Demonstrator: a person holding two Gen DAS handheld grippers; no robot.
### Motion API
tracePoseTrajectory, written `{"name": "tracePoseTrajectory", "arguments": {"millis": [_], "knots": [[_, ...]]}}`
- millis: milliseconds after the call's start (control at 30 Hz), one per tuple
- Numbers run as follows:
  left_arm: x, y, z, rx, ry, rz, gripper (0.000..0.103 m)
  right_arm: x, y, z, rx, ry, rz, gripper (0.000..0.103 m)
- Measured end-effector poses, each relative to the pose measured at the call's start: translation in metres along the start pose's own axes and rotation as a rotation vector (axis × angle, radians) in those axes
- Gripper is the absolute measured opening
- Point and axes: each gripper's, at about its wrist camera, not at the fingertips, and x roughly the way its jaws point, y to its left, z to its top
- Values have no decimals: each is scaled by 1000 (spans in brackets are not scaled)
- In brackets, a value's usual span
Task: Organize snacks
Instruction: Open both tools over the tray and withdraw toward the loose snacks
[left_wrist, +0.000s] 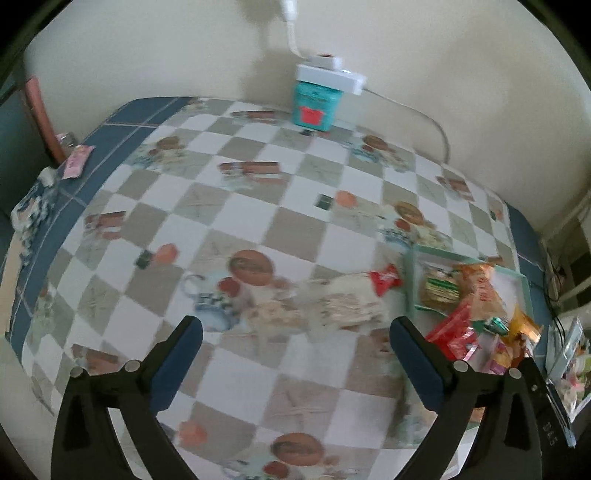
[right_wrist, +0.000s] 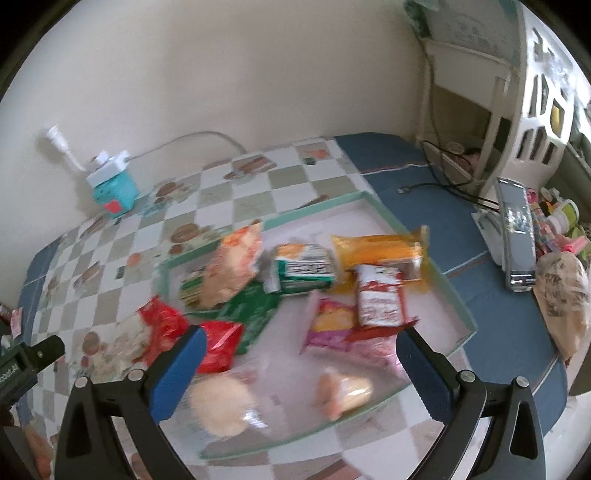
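A pale tray with a green rim (right_wrist: 458, 295) lies on the checkered tablecloth and holds several snack packets: an orange bag (right_wrist: 232, 266), a green-and-white pack (right_wrist: 306, 269), a yellow pack (right_wrist: 376, 251), a red-and-white pack (right_wrist: 380, 299) and a clear bag of buns (right_wrist: 221, 406). A clear packet with red ends (right_wrist: 147, 332) lies outside the tray's left rim; it also shows in the left wrist view (left_wrist: 351, 299). My left gripper (left_wrist: 295, 328) is open and empty just before that packet. My right gripper (right_wrist: 299, 347) is open and empty above the tray's near half.
A teal box with a white power strip on top (left_wrist: 317, 103) stands at the far wall. A pink packet (left_wrist: 77, 162) lies at the table's far left edge. A remote-like device (right_wrist: 517, 236), a bagged item (right_wrist: 561, 295) and a white shelf (right_wrist: 535, 92) crowd the right side.
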Motion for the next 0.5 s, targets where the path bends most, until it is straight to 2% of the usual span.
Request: {"name": "tracePoseTrajectory", "arguments": {"millis": [233, 333, 500], "knots": [[-1, 51, 8, -107, -29, 71, 101, -11, 43, -9, -65, -5, 80, 103], [0, 72, 10, -146, -37, 130, 101, -8, 63, -16, -106, 13, 104, 103], [13, 93, 8, -168, 10, 211, 101, -2, 93, -29, -173, 43, 136, 103]]}}
